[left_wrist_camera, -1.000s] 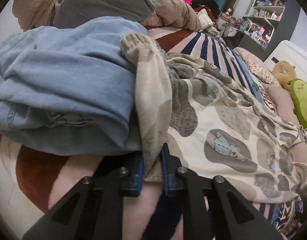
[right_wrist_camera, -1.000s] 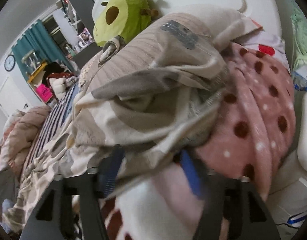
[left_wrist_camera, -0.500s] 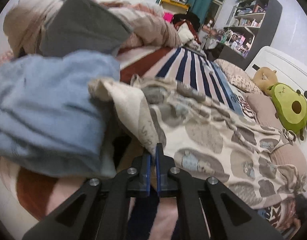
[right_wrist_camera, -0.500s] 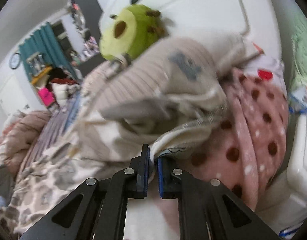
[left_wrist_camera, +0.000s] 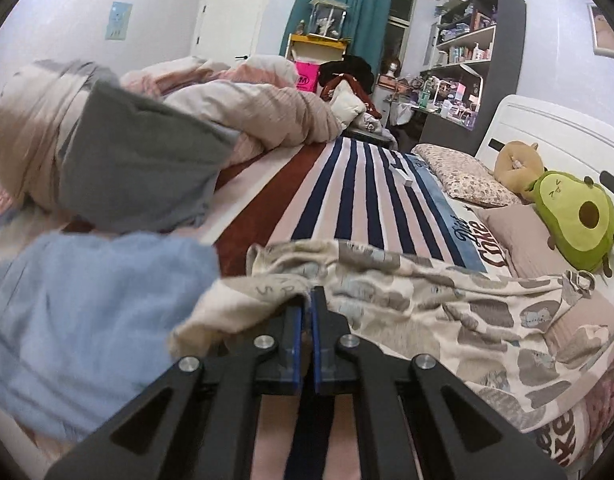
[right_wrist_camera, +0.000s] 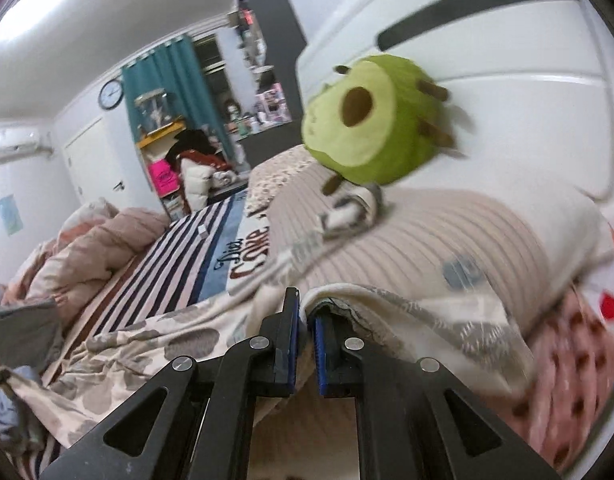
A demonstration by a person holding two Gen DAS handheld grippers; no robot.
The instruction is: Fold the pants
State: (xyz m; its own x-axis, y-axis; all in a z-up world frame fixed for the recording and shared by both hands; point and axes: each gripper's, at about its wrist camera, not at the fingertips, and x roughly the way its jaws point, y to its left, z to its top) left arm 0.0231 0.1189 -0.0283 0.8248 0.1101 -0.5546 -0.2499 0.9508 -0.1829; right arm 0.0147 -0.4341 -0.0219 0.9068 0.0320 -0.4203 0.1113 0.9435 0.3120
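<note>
Cream pants (left_wrist_camera: 447, 312) printed with grey patches and small bears lie stretched across the striped bed. My left gripper (left_wrist_camera: 308, 300) is shut on one edge of the cloth, lifted off the bed beside a blue garment. In the right wrist view the same pants (right_wrist_camera: 179, 340) run away to the lower left. My right gripper (right_wrist_camera: 305, 312) is shut on their other end, which drapes over the right finger near a beige ribbed pillow.
A blue garment (left_wrist_camera: 87, 312) and a grey one (left_wrist_camera: 135, 176) lie left of the pants, with a heaped pink duvet (left_wrist_camera: 259, 112) behind. An avocado plush (right_wrist_camera: 363, 128) rests by the white headboard (right_wrist_camera: 507, 32); a pink dotted blanket (right_wrist_camera: 567, 356) is at right.
Both grippers closed on the pants' ends and rose, lifting the cloth off the bed. The right jaws went from wide open to shut. Both views now look higher across the room.
</note>
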